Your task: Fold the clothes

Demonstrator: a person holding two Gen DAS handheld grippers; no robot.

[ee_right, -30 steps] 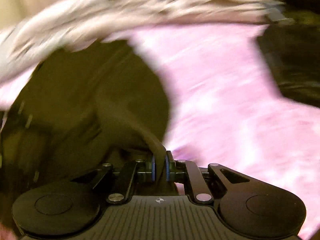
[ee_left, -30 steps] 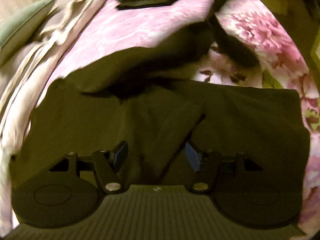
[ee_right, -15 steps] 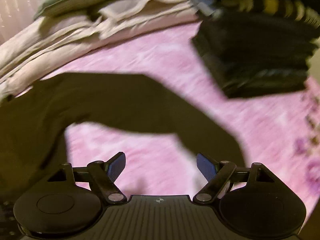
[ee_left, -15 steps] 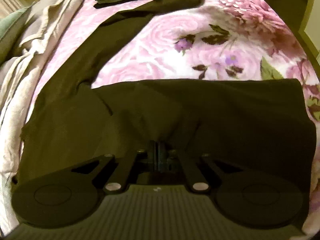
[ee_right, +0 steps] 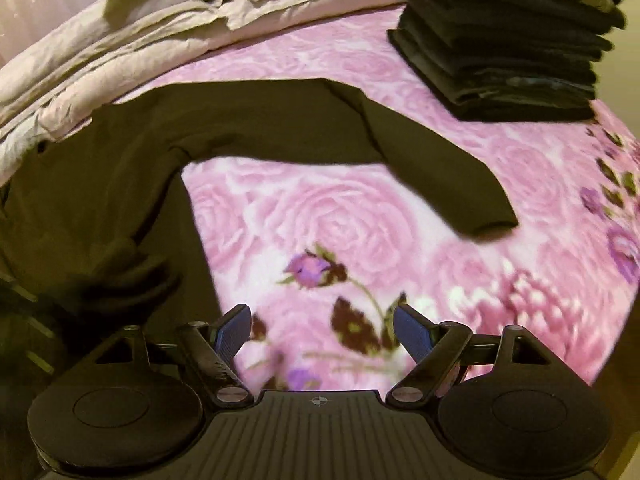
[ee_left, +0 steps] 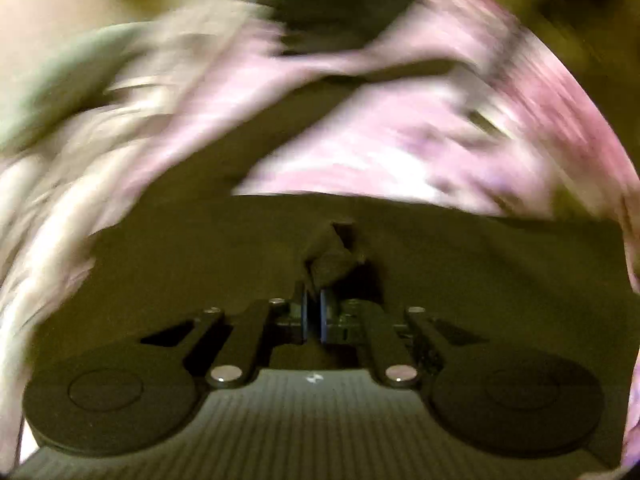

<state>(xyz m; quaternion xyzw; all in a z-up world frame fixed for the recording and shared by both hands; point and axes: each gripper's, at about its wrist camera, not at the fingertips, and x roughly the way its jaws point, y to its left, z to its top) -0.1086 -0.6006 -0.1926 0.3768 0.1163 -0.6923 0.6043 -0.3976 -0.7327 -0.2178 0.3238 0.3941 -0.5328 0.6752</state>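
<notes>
Sleeve lies near folded stack; left claw pinches dark garment, right claw wide.

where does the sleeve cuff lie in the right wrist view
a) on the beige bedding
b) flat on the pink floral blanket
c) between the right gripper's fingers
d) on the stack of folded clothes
b: the cuff lies flat on the blanket, apart from the stack, and the right gripper stands open with nothing between its fingers.

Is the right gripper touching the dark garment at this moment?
Apart. The right wrist view shows the right gripper open, with only the floral bedspread between its fingers; the dark garment lies off to its left and beyond.
</notes>
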